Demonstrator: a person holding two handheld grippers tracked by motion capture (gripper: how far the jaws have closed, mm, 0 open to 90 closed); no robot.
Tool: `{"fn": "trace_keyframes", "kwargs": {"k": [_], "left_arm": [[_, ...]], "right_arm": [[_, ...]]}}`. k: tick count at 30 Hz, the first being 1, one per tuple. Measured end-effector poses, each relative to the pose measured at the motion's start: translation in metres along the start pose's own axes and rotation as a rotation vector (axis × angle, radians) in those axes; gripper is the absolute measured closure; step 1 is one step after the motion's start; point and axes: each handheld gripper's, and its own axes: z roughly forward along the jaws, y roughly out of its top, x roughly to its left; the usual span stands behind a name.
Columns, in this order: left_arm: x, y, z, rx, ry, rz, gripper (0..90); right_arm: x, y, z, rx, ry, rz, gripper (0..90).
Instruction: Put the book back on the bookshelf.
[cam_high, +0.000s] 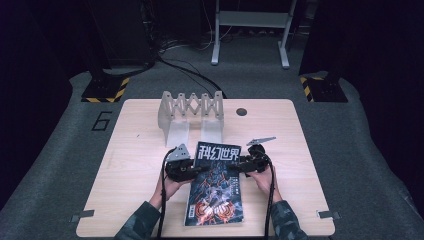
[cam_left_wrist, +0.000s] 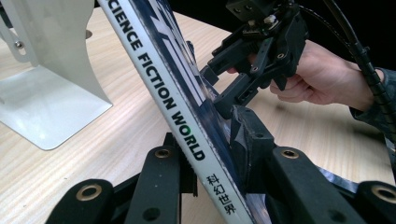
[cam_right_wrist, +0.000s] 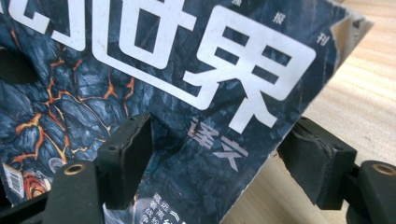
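A dark magazine (cam_high: 216, 195) with white Chinese title letters and a lava-pattern cover lies lengthwise in the middle of the wooden table (cam_high: 135, 150). My left gripper (cam_high: 197, 170) holds its left side. In the left gripper view the jaws (cam_left_wrist: 205, 158) are shut on the spine (cam_left_wrist: 159, 70), which reads "SCIENCE FICTION WORLD". My right gripper (cam_high: 240, 162) is at the magazine's right edge. Its jaws (cam_right_wrist: 222, 161) stand wide apart, one pad over the cover (cam_right_wrist: 154, 60) and one past the edge. The left gripper view also shows the right gripper (cam_left_wrist: 233, 79) at the far edge.
A white folding book stand (cam_high: 192, 107) with upright dividers stands at the back of the table, just beyond the magazine; its base plate (cam_left_wrist: 51, 93) is close to the spine. A small round hole (cam_high: 242, 111) marks the tabletop at the back. Black stands and cables sit on the floor behind.
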Motion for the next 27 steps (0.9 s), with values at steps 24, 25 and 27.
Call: {"fn": "trace_keyframes", "kwargs": {"k": [24, 25, 27], "left_arm": [[0.011, 0.019, -0.014, 0.041, -0.009, 0.001, 74.1], [0.012, 0.021, -0.014, 0.047, -0.008, -0.001, 74.0], [0.014, 0.024, -0.016, 0.061, -0.022, -0.008, 74.0]], "right_arm": [[0.019, 0.011, -0.036, -0.099, -0.077, -0.069, 72.0], [0.021, 0.012, -0.038, -0.107, -0.075, -0.067, 76.2], [0.024, 0.014, -0.04, -0.128, -0.095, -0.106, 77.0]]}}
